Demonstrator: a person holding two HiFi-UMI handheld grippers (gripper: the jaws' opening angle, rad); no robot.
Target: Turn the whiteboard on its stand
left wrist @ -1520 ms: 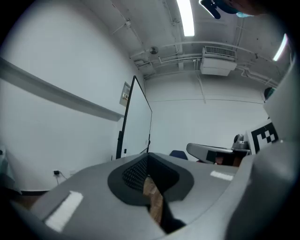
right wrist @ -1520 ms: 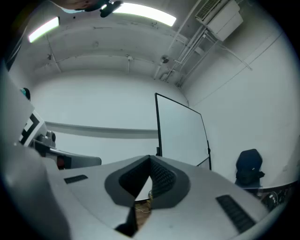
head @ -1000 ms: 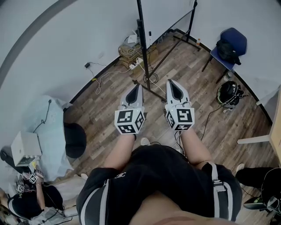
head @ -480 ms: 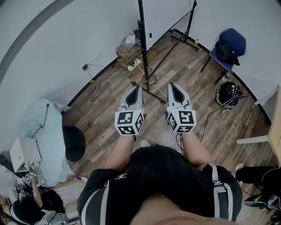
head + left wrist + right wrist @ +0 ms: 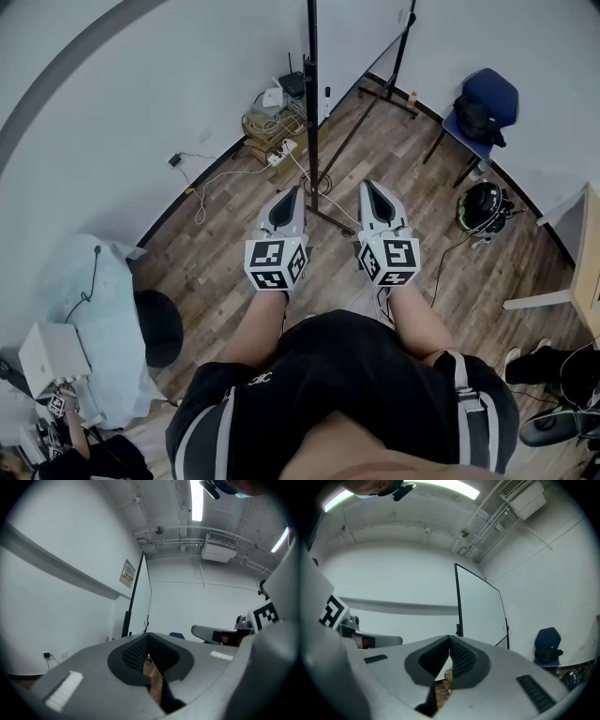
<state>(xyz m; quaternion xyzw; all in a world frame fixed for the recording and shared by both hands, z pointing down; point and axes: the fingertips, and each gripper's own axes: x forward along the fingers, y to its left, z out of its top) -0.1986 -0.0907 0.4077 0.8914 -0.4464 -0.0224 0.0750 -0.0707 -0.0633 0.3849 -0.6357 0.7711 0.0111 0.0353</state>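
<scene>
The whiteboard stands on a black-framed stand a short way ahead, seen at an angle in the right gripper view and nearly edge-on in the left gripper view. In the head view its near post rises just beyond the grippers, with the far post behind and the foot on the wooden floor. My left gripper and right gripper are held side by side, level, pointing at the stand. Both are shut and hold nothing. Neither touches the stand.
A blue chair with a black bag stands at the right by the wall, a dark helmet on the floor near it. Cables and a power strip lie by the wall. A pale covered object and a black stool are at left.
Both grippers and the person have moved forward toward the stand, so its near post and foot now lie closer to the fingertips. The jaws have stayed shut.
</scene>
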